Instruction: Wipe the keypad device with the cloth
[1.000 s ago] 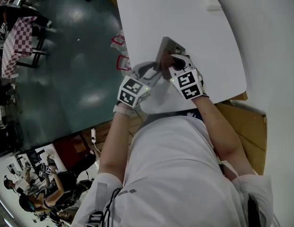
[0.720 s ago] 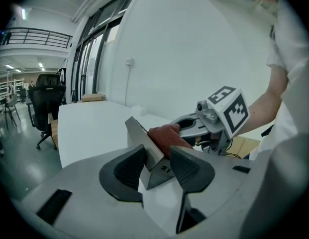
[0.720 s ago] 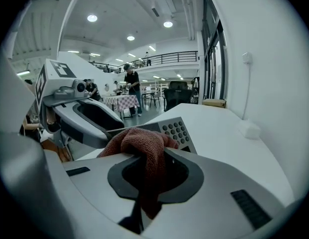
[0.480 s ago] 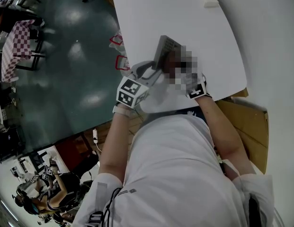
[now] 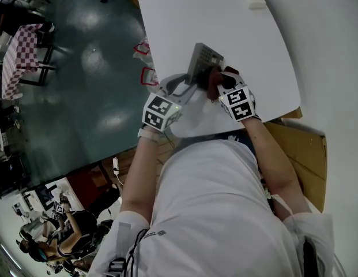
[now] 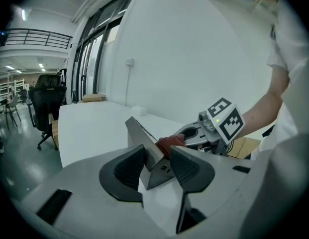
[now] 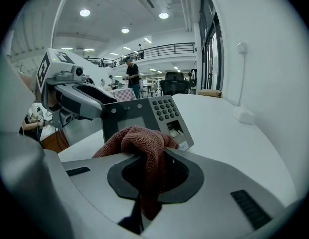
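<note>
keypad device (image 7: 139,114), corner label (image 7: 183,145) unreadable, cloth (image 7: 144,141) in right tool (image 7: 150,173)

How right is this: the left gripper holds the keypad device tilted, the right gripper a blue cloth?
Wrong in one respect: the cloth is reddish-brown, not blue, as the right gripper view shows. The left gripper holds the keypad device tilted, the right gripper the cloth.

The left gripper (image 6: 156,167) is held tilted downward, its jaws clamped on the keypad device (image 6: 148,151) between the fingers. The right gripper (image 7: 150,176) is angled down, its jaws pinched shut on the cloth (image 7: 139,141).
</note>
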Motion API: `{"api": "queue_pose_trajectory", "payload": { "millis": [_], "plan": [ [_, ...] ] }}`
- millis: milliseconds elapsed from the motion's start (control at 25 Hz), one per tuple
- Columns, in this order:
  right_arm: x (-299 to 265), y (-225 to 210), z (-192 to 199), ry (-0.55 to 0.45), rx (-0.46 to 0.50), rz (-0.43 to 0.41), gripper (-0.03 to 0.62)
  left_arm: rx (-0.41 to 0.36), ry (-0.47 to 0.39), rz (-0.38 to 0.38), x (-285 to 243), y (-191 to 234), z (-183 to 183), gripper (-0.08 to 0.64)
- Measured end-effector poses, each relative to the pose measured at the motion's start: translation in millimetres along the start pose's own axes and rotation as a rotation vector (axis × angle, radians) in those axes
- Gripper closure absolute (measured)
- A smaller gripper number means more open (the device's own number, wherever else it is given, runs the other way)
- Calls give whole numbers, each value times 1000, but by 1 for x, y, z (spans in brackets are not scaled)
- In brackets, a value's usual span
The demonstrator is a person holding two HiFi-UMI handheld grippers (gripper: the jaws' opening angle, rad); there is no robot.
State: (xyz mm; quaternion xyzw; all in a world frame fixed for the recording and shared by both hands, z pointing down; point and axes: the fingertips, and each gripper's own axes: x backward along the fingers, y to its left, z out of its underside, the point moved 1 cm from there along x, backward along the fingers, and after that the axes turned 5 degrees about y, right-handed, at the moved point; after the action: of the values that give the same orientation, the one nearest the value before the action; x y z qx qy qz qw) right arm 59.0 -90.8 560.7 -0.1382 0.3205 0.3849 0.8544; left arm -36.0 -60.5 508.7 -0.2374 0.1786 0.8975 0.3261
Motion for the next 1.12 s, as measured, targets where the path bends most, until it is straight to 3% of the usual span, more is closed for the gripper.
{"api": "queue_pose_trajectory", "payload": {
  "millis": [720, 920, 1120],
  "plan": [
    [-3, -2, 22, 76, 18, 15, 554, 3, 2, -27, 1, 5, 2, 400],
    [-1, -4, 18, 101, -15, -38, 554, -2, 3, -28, -1, 6, 3, 400],
    [11, 5, -10, 13, -19, -81, 554, 1, -9, -28, -2, 4, 4, 400]
  ]
}}
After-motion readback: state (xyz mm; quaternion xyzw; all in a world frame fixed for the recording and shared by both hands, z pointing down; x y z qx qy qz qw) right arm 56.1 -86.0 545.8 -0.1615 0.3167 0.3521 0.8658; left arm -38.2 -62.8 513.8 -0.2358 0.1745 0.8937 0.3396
